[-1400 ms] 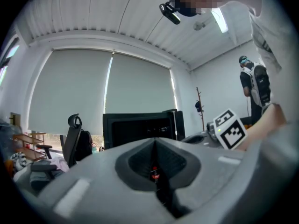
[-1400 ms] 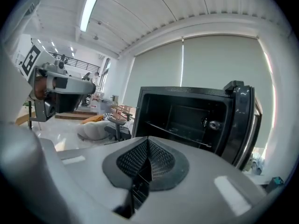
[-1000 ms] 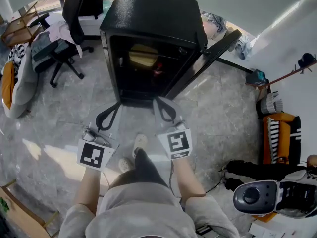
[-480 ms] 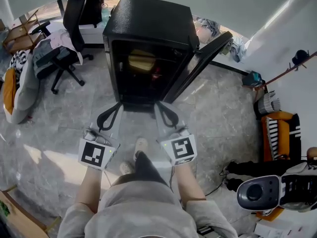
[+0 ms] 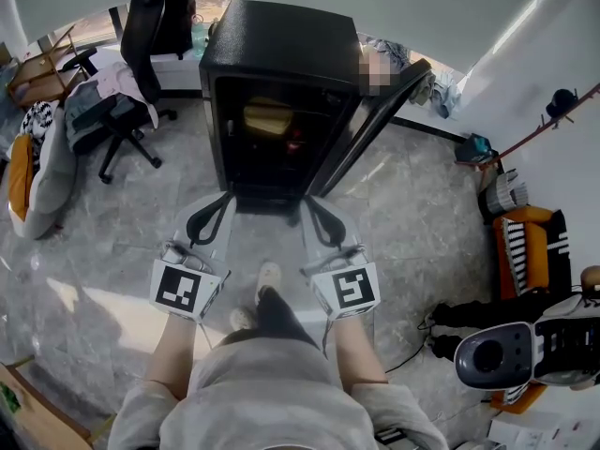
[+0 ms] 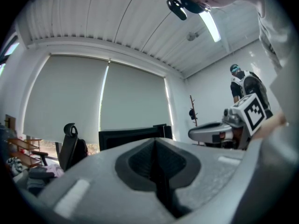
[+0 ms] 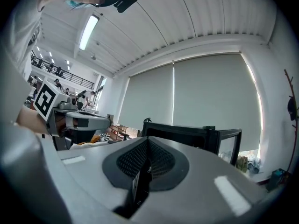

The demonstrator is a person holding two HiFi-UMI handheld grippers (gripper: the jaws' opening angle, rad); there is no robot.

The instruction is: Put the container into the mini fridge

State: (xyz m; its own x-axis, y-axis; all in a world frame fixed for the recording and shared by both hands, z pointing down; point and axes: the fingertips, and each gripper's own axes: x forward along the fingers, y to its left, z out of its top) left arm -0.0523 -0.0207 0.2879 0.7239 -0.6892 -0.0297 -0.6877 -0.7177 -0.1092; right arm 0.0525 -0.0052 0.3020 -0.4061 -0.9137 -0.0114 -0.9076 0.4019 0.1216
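Observation:
The black mini fridge (image 5: pixel 281 40) stands on the floor with its door (image 5: pixel 375 120) swung open to the right. Inside, a pale yellow container (image 5: pixel 267 115) rests on the upper shelf, and a small red item (image 5: pixel 295 142) sits below it. My left gripper (image 5: pixel 225 200) and right gripper (image 5: pixel 307 202) hover side by side just in front of the fridge opening, apart from it. Both are shut with nothing between the pads. The left gripper view shows its pads (image 6: pixel 155 162) pressed together, with the fridge (image 6: pixel 133 136) beyond. The right gripper view shows the same for its pads (image 7: pixel 140 171).
A black office chair (image 5: pixel 141 54) draped with clothes stands left of the fridge, with a grey-and-orange cushion (image 5: pixel 37 172) further left. Bags, an orange case (image 5: pixel 525 256) and a grey device (image 5: pixel 492 356) lie at the right. My feet (image 5: pixel 262 284) stand on the marble floor.
The view has drifted slightly, and the right gripper has slid a little to the right and back. Both grippers have stayed shut in front of the open fridge.

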